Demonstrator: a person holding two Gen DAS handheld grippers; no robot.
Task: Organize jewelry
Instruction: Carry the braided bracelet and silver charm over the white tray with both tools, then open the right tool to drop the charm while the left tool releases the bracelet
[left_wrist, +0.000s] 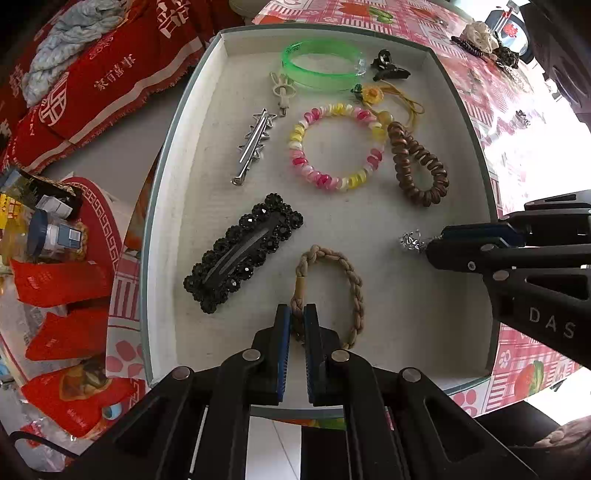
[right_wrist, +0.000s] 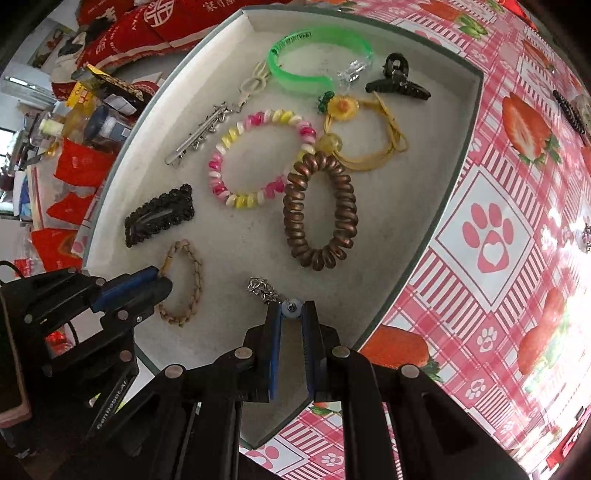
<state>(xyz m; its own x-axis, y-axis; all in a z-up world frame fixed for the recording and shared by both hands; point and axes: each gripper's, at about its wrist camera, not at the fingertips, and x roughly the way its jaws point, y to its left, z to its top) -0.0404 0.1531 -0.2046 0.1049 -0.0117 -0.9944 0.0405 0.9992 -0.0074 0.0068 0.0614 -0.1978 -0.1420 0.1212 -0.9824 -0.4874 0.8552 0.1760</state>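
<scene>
A shallow white box (left_wrist: 192, 184) (right_wrist: 436, 177) holds the jewelry. My left gripper (left_wrist: 297, 314) is shut on a beige braided hair tie (left_wrist: 351, 280) (right_wrist: 195, 280) lying at the box's near side; it also shows in the right wrist view (right_wrist: 162, 282). My right gripper (right_wrist: 291, 308) is shut on a silver charm with a pale bead (right_wrist: 290, 308) (left_wrist: 412, 242), low over the box floor; it enters the left wrist view from the right (left_wrist: 430, 245). Further in lie a black beaded clip (left_wrist: 243, 254) and a pink-yellow bead bracelet (left_wrist: 336, 146).
Also in the box: a brown spiral tie (left_wrist: 417, 166), a green bangle (left_wrist: 321, 66), a silver star clip (left_wrist: 255, 144), a black claw clip (left_wrist: 388, 66), a yellow flower cord (right_wrist: 354, 122). More jewelry (left_wrist: 480, 37) lies on the pink tablecloth. Red packets (left_wrist: 59, 288) sit at left.
</scene>
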